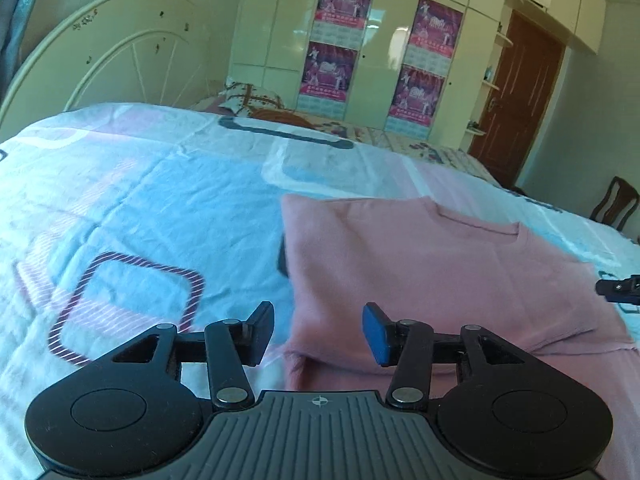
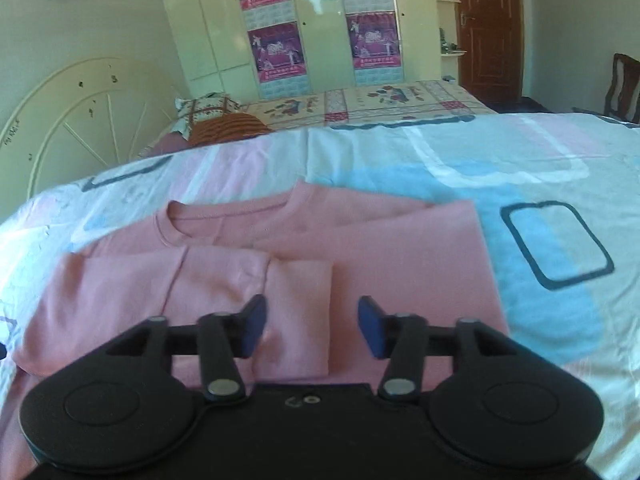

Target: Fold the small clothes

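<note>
A pink long-sleeved top (image 2: 360, 248) lies flat on the bedspread (image 2: 520, 152), neckline away from me, with one sleeve folded across its front (image 2: 296, 304). In the left wrist view the same pink top (image 1: 420, 264) fills the lower right, its left edge folded in. My left gripper (image 1: 318, 330) hovers over that folded edge, open, with nothing pinched between its blue pads. My right gripper (image 2: 312, 326) hangs above the folded sleeve, open too, and no cloth sits between its fingers. The tip of the right gripper (image 1: 618, 288) shows at the right edge of the left wrist view.
The bedspread (image 1: 140, 200) is pale blue, pink and white with square outlines. A cream headboard (image 2: 80, 120) stands at the left, pillows (image 2: 208, 112) behind. Wardrobes with posters (image 2: 320, 20), a brown door (image 2: 488, 28) and a wooden chair (image 2: 624, 84) lie beyond the bed.
</note>
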A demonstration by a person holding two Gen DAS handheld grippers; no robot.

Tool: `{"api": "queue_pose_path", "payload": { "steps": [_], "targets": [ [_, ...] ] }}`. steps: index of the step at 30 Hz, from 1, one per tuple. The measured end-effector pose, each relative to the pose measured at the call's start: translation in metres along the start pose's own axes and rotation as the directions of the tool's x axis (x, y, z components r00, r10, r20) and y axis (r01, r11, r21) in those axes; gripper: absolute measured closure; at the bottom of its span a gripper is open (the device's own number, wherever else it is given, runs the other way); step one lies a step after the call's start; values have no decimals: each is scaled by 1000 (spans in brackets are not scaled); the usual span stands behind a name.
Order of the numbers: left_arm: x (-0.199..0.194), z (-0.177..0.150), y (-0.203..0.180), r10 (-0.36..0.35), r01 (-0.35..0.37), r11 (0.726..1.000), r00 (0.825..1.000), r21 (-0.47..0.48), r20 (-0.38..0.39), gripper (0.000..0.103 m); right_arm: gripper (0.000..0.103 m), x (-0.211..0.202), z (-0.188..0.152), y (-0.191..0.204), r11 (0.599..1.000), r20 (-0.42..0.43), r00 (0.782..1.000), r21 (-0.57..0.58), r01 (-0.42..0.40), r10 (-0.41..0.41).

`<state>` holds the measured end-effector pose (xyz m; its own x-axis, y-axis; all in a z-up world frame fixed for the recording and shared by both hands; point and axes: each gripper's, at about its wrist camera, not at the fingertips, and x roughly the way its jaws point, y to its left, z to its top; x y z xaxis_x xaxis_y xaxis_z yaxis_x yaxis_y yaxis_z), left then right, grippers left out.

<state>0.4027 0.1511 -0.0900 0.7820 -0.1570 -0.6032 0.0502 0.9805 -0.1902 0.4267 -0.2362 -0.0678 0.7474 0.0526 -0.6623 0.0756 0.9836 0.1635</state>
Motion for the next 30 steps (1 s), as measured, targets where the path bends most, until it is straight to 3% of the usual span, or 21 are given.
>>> {"api": "queue_pose_path", "payload": {
  "steps": [1,3,4,5,7,10,14,17,21,24,26,30],
  "targets": [
    [7,2,-6,-5,5,1000,1000,7,-3,55,90,6,3,2,1000,-15,1000,-5,-17,17],
    [30,0,-16,-13,15,1000,997,19,-72,55,95,18,2,11,998,-57,998,-44,-34,31],
    [42,-5,-18,4,-1,1000,992,19,-126,55,96,27,-3,16,996,-99,995,-84,-17,9],
    [47,-10,-19,9,-5,1000,992,31,-127,55,96,39,-8,18,994,-159,987,-112,13,-31],
    [46,-6,-22,9,-2,999,990,52,-141,55,96,39,-11,15,993,-164,986,-117,10,-30],
    [48,10,-21,-6,10,999,995,49,-98,55,85,30,-1,15,993,-101,995,-119,12,-24],
    [92,39,-29,-4,14,996,994,89,-112,54,87,57,18,16,993,-105,994,-117,-4,-8],
    [133,57,-26,5,5,997,992,83,-123,54,90,89,30,16,990,-131,990,-140,28,-47],
    [147,73,-24,0,8,998,994,69,-111,54,86,102,43,12,992,-139,988,-116,44,-60],
    [133,69,-29,-3,11,997,995,82,-98,54,81,91,42,17,991,-123,991,-127,36,-52],
    [120,56,-39,-34,43,995,995,93,-91,54,80,78,36,27,993,-104,995,-118,-17,5],
    [100,23,-48,1,8,993,997,114,-79,54,83,65,8,54,979,-150,986,-178,-98,72]
  ]
}}
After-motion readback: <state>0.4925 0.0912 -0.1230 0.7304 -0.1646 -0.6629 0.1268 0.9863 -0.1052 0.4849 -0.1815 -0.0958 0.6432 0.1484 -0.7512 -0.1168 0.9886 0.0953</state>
